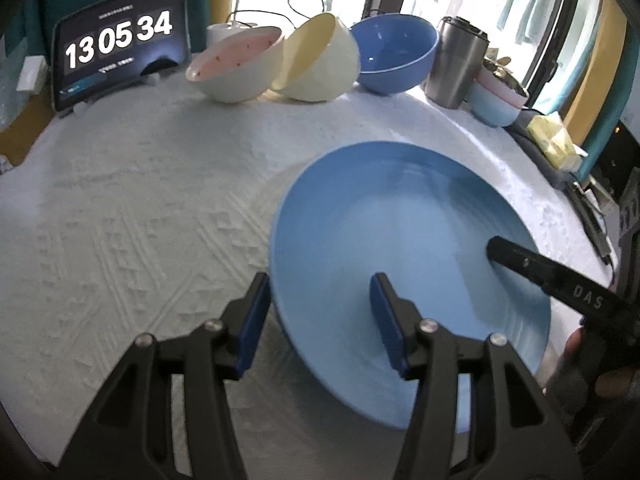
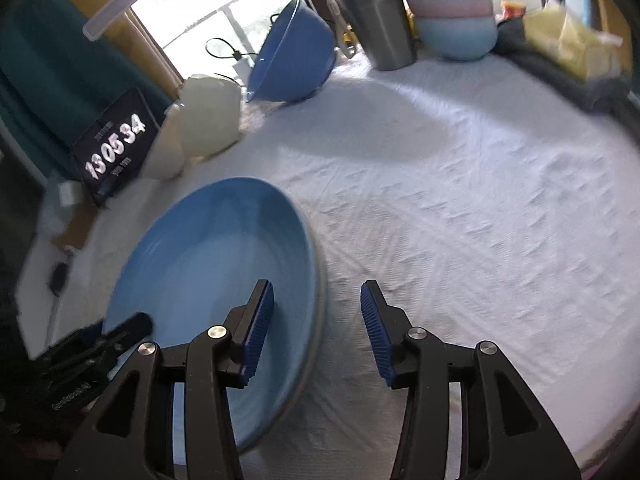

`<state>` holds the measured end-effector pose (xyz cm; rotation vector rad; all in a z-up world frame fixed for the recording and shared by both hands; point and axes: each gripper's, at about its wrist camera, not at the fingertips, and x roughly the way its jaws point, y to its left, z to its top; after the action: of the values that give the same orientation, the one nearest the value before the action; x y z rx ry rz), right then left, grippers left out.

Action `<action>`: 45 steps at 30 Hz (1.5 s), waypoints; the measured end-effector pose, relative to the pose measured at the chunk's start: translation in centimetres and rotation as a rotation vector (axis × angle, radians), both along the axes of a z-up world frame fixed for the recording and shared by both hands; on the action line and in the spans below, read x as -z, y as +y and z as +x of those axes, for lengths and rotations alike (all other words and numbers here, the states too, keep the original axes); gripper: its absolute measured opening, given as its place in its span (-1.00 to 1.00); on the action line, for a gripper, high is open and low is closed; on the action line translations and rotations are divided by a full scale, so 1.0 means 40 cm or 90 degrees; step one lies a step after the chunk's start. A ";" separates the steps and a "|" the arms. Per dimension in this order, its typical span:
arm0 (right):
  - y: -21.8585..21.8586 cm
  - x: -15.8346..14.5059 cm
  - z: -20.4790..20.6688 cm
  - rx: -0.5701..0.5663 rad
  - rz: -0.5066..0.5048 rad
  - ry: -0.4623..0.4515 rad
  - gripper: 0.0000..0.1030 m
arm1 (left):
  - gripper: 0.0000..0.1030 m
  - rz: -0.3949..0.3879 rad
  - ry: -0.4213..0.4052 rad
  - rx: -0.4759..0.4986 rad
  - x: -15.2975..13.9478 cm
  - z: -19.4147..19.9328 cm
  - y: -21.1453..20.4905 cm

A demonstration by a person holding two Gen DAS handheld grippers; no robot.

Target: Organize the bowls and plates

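While the blue plate lay flat on the white tablecloth near the table's front edge, both grippers straddled its rim with jaws apart and gripping nothing: the left gripper at one side, the right gripper at the other. Judging by this, the step was either seating or lifting the plate, so each hand did well to keep one pad inside and one outside the rim. The tilted bowls stood well apart at the back.
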<state>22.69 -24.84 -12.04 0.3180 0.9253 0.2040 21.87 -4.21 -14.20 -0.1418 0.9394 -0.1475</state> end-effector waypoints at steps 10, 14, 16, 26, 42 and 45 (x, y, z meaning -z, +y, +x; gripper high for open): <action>0.038 0.001 0.002 -0.015 0.007 -0.010 -0.12 | 0.03 -0.051 -0.004 0.004 0.008 0.007 0.021; 0.039 0.000 0.004 -0.007 0.008 -0.006 -0.12 | 0.00 -0.047 -0.007 0.011 0.007 0.005 0.022; 0.042 -0.001 0.004 -0.005 0.007 -0.005 -0.12 | 0.00 -0.047 -0.007 0.013 0.007 0.004 0.024; 0.073 -0.019 0.013 -0.011 -0.005 -0.008 -0.12 | 0.00 -0.049 -0.019 0.003 -0.003 -0.001 0.055; 0.191 -0.037 0.066 -0.054 -0.008 -0.015 -0.12 | 0.00 -0.051 -0.036 -0.054 -0.015 0.014 0.184; 0.223 -0.039 0.083 -0.066 -0.008 -0.017 -0.12 | 0.00 -0.049 -0.037 -0.065 -0.014 0.021 0.208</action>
<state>26.02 -15.93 -10.47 0.2556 0.9171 0.2969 22.72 4.11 -13.63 -0.2550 0.8663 -0.0940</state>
